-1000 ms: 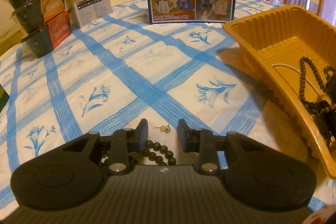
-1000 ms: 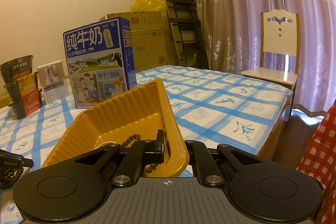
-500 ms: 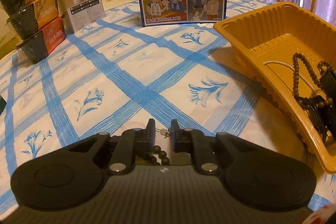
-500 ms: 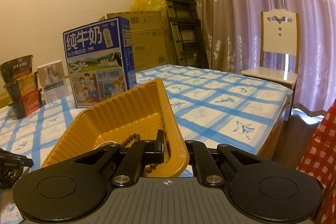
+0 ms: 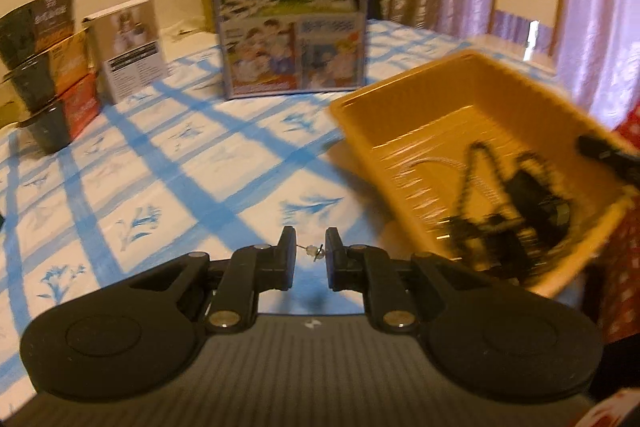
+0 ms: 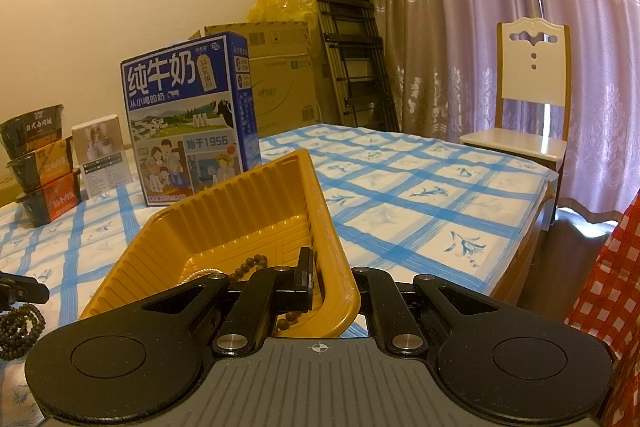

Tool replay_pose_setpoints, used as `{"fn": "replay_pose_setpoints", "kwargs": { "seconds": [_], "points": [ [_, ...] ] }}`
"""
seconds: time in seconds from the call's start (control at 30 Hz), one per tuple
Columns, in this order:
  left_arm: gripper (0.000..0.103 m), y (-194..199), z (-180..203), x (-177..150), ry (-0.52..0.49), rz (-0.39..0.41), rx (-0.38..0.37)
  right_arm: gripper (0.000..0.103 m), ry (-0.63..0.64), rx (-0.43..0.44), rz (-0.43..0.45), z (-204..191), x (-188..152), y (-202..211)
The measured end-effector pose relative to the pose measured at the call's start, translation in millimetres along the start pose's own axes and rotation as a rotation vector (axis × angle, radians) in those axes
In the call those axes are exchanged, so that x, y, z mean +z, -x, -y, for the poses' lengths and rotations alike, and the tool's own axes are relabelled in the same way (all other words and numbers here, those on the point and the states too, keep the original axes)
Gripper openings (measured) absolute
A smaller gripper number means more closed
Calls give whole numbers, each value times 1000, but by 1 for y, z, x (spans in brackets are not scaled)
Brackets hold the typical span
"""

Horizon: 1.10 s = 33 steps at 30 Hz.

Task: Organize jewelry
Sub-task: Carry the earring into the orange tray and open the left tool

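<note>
Pinching, left hand-held gripper (image 5: 310, 251): jaws are standing narrowly apart and clamping a small earring stud (image 5: 314, 251) crosswise between the pads, at lower centre of the left wrist view; the jaws have just been closing onto it.
Gripping, right hand-held gripper (image 6: 334, 285): jaws are pressed together on the near wall of the orange tray (image 6: 256, 195), one finger (image 6: 306, 277) sitting inside the tray and the other outside it, at lower centre of the right wrist view.
Tray position: the tray is tilting, its far end lifted against the blue-checked worktop (image 6: 420, 187); in the left wrist view it is occupying the right half of the frame, blurred.
Tray contents: a dark bead strand (image 6: 250, 265) and a thin pale chain (image 6: 198, 273) are lying on the tray floor, just beside the inner finger.
Loose item: a coil of dark beads (image 6: 18, 329) is resting on the worktop at the lower left edge of the right wrist view.
Background, upper centre: a blue milk carton box (image 5: 290, 11) is standing upright on the worktop.
Background, left: a small white box (image 5: 130, 47) and stacked noodle bowls (image 5: 44, 67) are standing side by side.
Background, upper right: a white chair (image 6: 532, 99) is standing before the curtain (image 6: 460, 7).
</note>
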<state>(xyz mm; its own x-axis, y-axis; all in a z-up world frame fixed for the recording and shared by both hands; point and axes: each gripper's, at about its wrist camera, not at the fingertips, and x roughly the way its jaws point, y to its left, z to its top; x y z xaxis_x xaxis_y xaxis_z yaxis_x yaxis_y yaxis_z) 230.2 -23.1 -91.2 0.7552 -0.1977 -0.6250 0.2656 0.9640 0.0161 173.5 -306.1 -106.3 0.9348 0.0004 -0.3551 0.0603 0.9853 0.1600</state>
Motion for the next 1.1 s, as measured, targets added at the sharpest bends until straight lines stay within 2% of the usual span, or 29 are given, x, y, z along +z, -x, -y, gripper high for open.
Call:
{"fn": "replay_pose_setpoints", "kwargs": {
  "seconds": [0.2,0.5,0.7,0.87,0.97,1.1],
  "points": [
    [13,9,33,12,32,29,-109,7,2,0,0,0,0,-1],
    [13,-15,71,25,60,14,-193,7,2,1,1,-1,0,-1],
    [14,-31,81,28,70,-2,-205,7,4,3,2,0,1,-2],
    [23,-27,77,28,100,8,-212,7,4,3,2,-1,0,-2],
    [27,-17,67,28,131,24,-189,7,4,2,2,0,0,-2],
    [28,0,49,24,159,41,-147,7,4,0,0,0,1,-6]
  ]
}}
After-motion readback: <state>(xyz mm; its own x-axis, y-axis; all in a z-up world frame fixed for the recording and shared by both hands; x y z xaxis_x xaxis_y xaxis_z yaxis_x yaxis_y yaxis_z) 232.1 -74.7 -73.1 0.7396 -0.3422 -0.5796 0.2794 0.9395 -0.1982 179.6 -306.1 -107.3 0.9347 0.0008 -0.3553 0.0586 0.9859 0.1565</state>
